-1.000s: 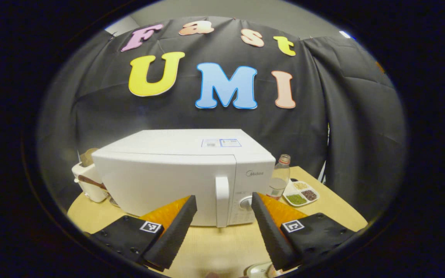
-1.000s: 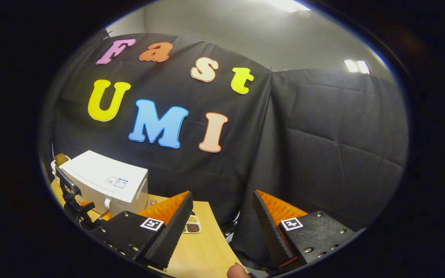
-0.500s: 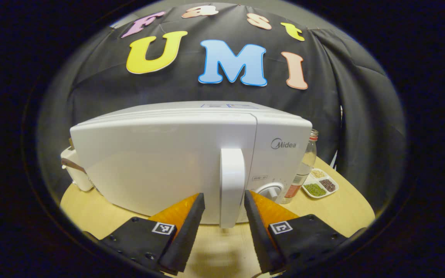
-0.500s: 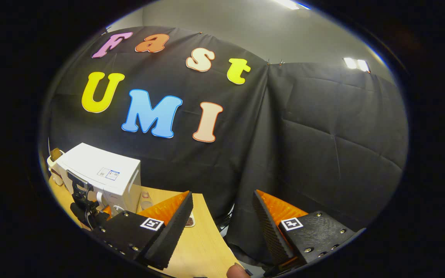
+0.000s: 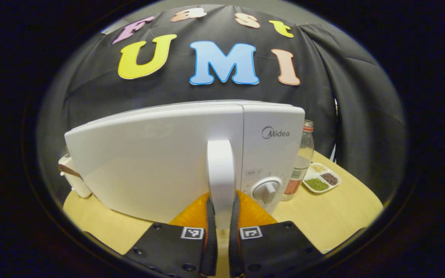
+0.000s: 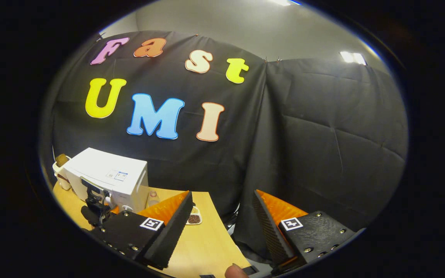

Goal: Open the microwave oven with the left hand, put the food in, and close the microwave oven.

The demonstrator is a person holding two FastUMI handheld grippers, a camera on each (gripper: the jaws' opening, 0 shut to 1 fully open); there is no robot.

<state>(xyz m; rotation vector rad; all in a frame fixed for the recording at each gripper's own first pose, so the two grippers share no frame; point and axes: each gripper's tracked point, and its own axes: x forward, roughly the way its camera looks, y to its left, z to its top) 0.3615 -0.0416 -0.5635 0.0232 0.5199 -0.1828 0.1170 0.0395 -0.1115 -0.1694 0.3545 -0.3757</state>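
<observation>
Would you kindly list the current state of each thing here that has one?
Microwave oven door: closed.
Door handle: clamped between the left gripper's fingers.
Left gripper: shut on the handle.
Right gripper: open, empty.
Glass bottle: upright, uncapped.

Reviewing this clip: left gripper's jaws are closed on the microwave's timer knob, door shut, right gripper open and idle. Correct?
Not quite. The left gripper view shows the left gripper closed on the door handle, not the knob beside it. The microwave door is shut, and the right gripper hangs open.
</observation>
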